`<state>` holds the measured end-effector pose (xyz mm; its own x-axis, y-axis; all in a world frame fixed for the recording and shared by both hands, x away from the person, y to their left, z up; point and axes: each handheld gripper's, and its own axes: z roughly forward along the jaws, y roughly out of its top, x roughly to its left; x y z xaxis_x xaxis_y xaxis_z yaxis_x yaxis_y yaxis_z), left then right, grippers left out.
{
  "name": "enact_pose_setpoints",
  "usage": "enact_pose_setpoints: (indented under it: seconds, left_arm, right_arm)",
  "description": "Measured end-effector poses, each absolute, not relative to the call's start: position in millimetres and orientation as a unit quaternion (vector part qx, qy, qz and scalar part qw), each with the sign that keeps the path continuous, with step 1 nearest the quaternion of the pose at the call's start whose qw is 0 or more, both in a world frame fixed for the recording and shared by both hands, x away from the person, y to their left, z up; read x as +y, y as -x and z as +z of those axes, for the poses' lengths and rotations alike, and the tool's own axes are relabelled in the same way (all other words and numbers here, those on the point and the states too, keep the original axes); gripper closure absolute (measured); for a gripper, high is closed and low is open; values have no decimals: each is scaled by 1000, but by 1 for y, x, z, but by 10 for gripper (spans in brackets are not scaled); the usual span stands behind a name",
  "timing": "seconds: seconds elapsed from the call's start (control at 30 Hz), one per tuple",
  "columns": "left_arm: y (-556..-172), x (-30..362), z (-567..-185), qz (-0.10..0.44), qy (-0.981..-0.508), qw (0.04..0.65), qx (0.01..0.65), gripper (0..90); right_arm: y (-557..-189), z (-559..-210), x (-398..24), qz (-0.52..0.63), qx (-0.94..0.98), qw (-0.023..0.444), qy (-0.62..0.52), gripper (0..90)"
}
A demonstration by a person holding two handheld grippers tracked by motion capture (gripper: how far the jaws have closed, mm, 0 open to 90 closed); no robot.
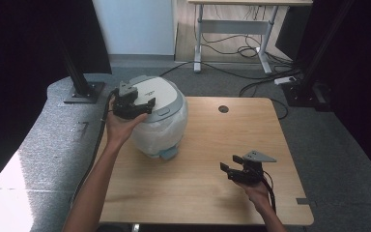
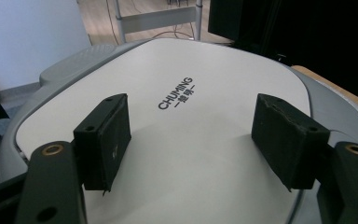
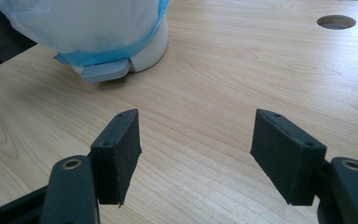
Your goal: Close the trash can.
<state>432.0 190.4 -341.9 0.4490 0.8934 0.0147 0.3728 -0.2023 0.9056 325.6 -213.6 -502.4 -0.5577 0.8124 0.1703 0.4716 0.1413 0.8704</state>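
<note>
Two forearms enter from the bottom edge of the high view, each hand holding a pair of black tongs. On the person's left, the arm stretches forward, wrist bent, so the left gripper [image 1: 134,103] sits over the near edge of a white bin [image 1: 160,126] with a grey-rimmed lid [image 1: 157,92]. In the left gripper view, its jaws stand apart above the lid's flat white top [image 2: 205,140], with printed lettering [image 2: 176,93] just ahead of them. Nothing lies between the pads; whether they touch the lid cannot be told.

On the person's right, the hand rests low over the wooden table [image 1: 198,193], holding the right gripper [image 1: 233,166] level, well apart from the bin. Its jaws are open with bare tabletop [image 3: 196,154] between them. Ahead and to the left of these jaws stands the bin's base [image 3: 121,56], with a blue-edged plastic liner [image 3: 88,23] and a grey foot pedal [image 3: 102,71].

Parts of the bin's top are cut off in the right gripper view. A round hole [image 3: 336,21] in the table shows far ahead on the right.
</note>
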Motion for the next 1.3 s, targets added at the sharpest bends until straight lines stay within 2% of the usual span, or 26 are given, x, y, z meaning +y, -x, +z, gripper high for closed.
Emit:
enact_pose_setpoints:
  seconds: [0.13, 0.23, 0.53, 0.77, 1.3]
  left_arm:
    - [-431, 194, -339, 268, -732, 459, 427, 295]
    - [-427, 195, -338, 246, -728, 482, 420, 239]
    - [-400, 195, -338, 242, -729, 509, 389, 184]
    - [-381, 199, -342, 252, -726, 518, 375, 180]
    - [-334, 221, -381, 231, -735, 523, 365, 175]
  right_arm:
    - [-326, -501, -215, 492, 732, 174, -438, 321]
    - [-327, -501, -216, 494, 730, 174, -439, 321]
    - [-326, -499, -219, 496, 728, 178, -439, 320]
    - [-326, -499, -222, 494, 729, 176, -440, 315]
    - [-323, -499, -229, 482, 737, 183, -437, 307]
